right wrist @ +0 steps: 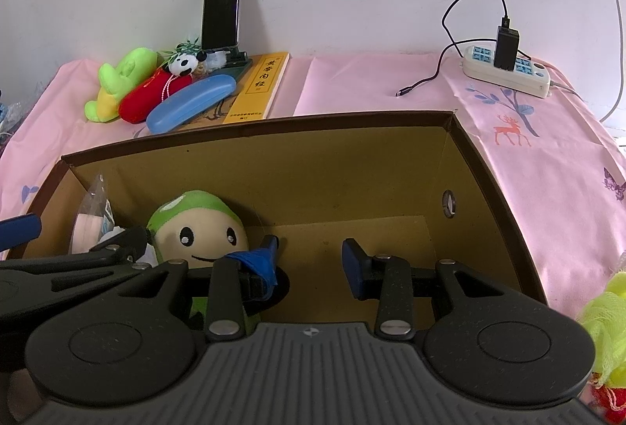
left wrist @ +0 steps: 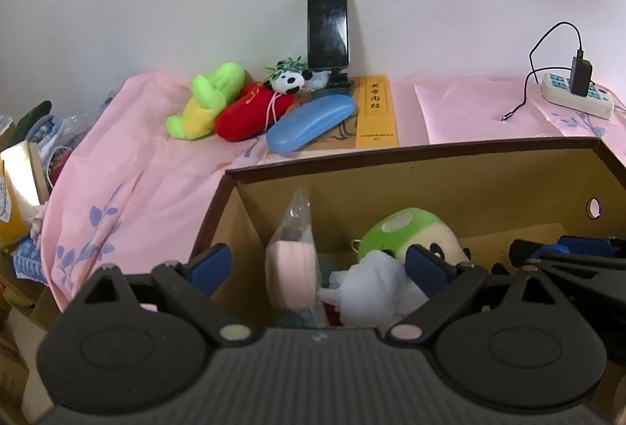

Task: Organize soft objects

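A cardboard box (left wrist: 450, 167) (right wrist: 274, 135) stands on the pink-covered table. Inside lie a green-capped smiling plush (right wrist: 199, 225) (left wrist: 411, 229), a white cloth (left wrist: 375, 284) and a bagged pink sponge (left wrist: 291, 268). My left gripper (left wrist: 319, 262) is open, its jaws standing either side of the sponge and cloth. My right gripper (right wrist: 311, 260) is open and empty over the box floor, right of the plush. At the back lie a green-yellow plush (left wrist: 207, 100) (right wrist: 117, 85), a red plush (left wrist: 250, 112) (right wrist: 148, 96) and a small panda (left wrist: 289, 79) (right wrist: 184, 64).
A blue glasses case (left wrist: 311, 122), a yellow book (left wrist: 375, 112) and a phone on a stand (left wrist: 328, 26) sit by the wall. A power strip with charger (right wrist: 508, 67) is at the back right. A yellow-green mesh puff (right wrist: 606, 323) hangs at the right edge. Clutter (left wrist: 23, 167) lies left of the table.
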